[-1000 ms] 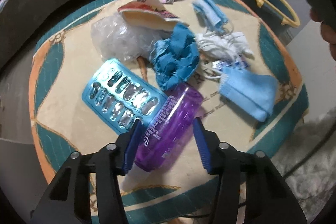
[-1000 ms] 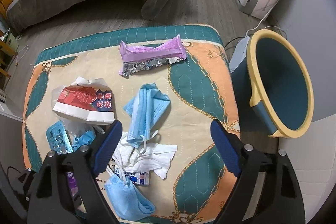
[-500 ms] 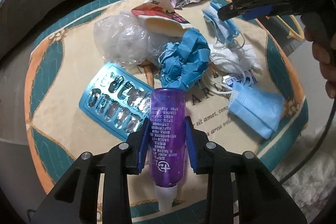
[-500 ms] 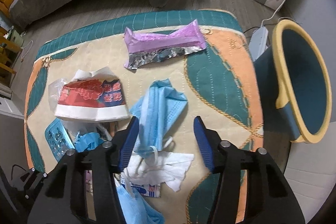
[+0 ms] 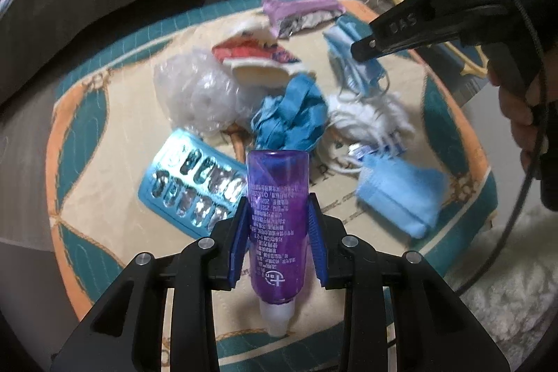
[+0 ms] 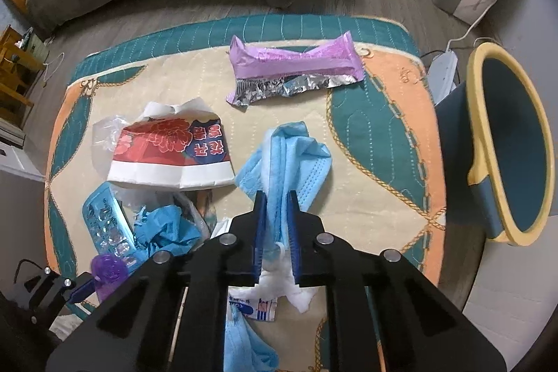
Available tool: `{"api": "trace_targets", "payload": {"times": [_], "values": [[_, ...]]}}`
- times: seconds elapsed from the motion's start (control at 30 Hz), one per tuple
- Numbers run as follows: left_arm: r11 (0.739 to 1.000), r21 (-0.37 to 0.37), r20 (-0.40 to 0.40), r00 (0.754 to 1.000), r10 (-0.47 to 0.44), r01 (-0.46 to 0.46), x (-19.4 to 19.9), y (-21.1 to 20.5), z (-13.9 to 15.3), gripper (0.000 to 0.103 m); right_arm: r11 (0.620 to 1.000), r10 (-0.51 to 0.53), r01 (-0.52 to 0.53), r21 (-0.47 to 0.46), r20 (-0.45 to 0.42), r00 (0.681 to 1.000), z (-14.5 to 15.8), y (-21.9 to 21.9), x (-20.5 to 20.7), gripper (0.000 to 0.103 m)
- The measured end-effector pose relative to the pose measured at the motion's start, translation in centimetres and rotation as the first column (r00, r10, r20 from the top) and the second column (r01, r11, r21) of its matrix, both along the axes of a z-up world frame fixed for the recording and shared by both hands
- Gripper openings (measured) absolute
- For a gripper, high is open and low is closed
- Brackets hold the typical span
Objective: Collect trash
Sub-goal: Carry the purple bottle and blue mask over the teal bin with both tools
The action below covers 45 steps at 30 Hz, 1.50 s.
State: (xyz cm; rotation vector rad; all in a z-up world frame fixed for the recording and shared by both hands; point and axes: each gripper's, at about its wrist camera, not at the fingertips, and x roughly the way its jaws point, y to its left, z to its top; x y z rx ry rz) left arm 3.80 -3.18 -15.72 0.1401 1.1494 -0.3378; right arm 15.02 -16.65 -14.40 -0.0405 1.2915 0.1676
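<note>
My left gripper [image 5: 278, 201] is shut on a purple plastic bottle [image 5: 277, 176], cap end toward the camera, lifted a little above the patterned mat [image 5: 104, 197]. That bottle [image 6: 108, 271] also shows at the lower left of the right wrist view. The jaws of my right gripper [image 6: 276, 197] are closing, with a folded blue face mask [image 6: 289, 156] pinched between the blue pads. The mask lies on the mat's middle, with white tissue [image 6: 296, 288] under the fingers. A teal bin with a yellow rim [image 6: 516, 156] stands off the mat's right edge.
Loose trash lies across the mat: a purple foil wrapper [image 6: 293, 68], a red and white paper cup [image 6: 171, 152], a clear plastic bag [image 5: 195, 89], a blue blister pack [image 5: 188, 187], crumpled blue material [image 5: 289, 114], a second mask [image 5: 401, 194]. A grey sofa and a white appliance stand behind.
The left gripper closed on the purple bottle and raised it off the mat. The right gripper came down over the blue mask and its jaws narrowed from wide apart to pinching it.
</note>
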Motion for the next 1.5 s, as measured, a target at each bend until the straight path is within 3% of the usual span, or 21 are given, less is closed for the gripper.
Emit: {"api": "trace_targets", "payload": {"times": [0.4,0.73,0.87,1.13,1.5], "values": [[0.999,-0.022,0.182,0.983,-0.024,0.029,-0.7,-0.9,6.1,0.033,0.996,-0.072,0.067,0.054,0.094,0.993,4.8,-2.1,-1.8,0.012],[0.999,-0.043,0.297,0.955,0.009,0.004,0.5,-1.4,10.5,0.033,0.996,-0.074,0.060,0.063,0.260,0.963,11.1,-4.7,-3.6,0.012],[0.999,-0.043,0.323,0.946,0.004,0.010,0.6,-1.9,11.3,0.033,0.995,-0.084,0.062,0.078,0.311,0.947,13.1,-6.3,-4.1,0.012],[0.998,-0.040,0.358,0.933,-0.026,0.043,1.1,-4.0,12.6,0.033,0.988,-0.139,0.110,0.104,0.338,0.931,14.3,-10.0,-3.7,0.012],[0.990,-0.044,0.332,0.936,-0.114,0.136,1.8,-9.0,11.8,0.033,0.988,-0.155,0.153,0.035,0.365,0.918,14.5,-14.9,-3.1,0.012]]}}
